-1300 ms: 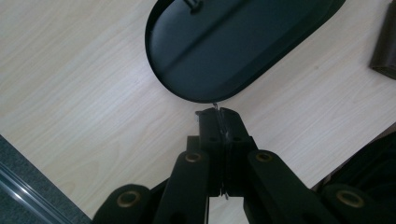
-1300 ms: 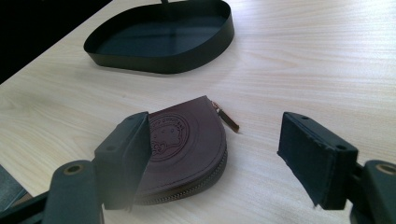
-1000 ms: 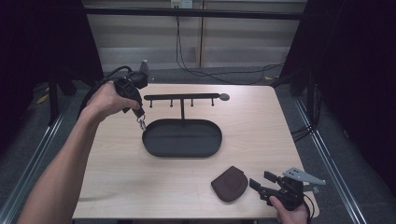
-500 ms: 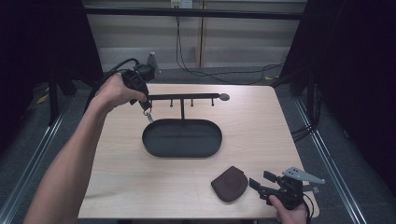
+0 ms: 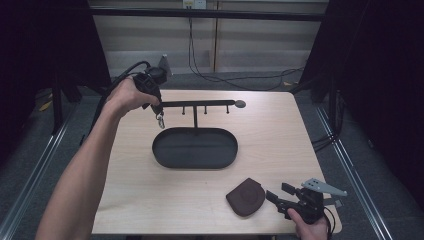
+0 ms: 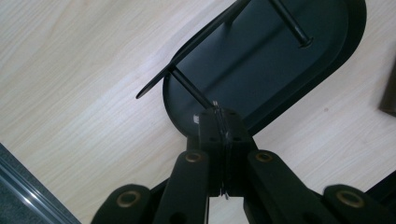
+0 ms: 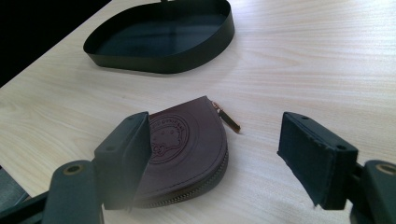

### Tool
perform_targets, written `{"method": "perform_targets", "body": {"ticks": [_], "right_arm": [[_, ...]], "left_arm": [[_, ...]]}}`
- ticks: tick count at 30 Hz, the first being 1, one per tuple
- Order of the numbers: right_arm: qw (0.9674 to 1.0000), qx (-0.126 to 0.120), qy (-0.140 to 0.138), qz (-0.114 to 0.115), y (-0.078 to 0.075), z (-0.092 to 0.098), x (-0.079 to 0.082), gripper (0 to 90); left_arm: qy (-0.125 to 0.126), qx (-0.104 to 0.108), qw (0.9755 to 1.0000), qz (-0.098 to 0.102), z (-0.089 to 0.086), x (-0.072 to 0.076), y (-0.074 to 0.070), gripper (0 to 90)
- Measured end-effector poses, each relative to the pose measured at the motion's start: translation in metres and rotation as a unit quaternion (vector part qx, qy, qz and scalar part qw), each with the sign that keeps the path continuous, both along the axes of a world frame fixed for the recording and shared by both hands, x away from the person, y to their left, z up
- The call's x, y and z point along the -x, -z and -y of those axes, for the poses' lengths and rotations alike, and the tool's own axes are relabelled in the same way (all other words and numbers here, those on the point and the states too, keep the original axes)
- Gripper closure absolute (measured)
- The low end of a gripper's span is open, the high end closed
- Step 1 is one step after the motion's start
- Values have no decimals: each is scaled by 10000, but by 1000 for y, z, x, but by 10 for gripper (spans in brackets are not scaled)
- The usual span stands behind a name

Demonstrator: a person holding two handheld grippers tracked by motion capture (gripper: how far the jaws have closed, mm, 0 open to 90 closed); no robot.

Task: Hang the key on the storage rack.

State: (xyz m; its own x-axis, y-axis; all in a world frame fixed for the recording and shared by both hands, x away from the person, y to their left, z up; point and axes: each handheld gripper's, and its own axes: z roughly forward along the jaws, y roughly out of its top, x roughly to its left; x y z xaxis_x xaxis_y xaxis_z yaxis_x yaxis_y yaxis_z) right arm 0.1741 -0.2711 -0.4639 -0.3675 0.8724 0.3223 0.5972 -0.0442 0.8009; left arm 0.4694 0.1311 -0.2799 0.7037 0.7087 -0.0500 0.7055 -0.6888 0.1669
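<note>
Brown leather coin pouch (image 5: 245, 196), rounded and zip-edged with an embossed round emblem, lies flat near the front edge of the pale wooden table (image 5: 280, 140), just left of the right gripper (image 5: 276, 198), whose jaws stand wide apart with the left jaw just over the pouch's edge. Beyond it, at mid-table, sits a black oval metal tray (image 5: 194, 148) with an upright post carrying a horizontal black bar with short pegs (image 5: 200, 104). Farthest, at the bar's left end, the left gripper (image 5: 159, 114) is clamped closed on a small metal clasp (image 5: 160, 120) that hangs below it.
</note>
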Motion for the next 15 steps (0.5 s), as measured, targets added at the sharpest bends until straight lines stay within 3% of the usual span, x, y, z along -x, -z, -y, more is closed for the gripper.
{"method": "perform_targets", "body": {"ticks": [15], "right_arm": [[10000, 1, -11, 11, 0, 0, 0, 249]], "left_arm": [[-29, -72, 9999, 108, 1, -2, 9, 894]]}}
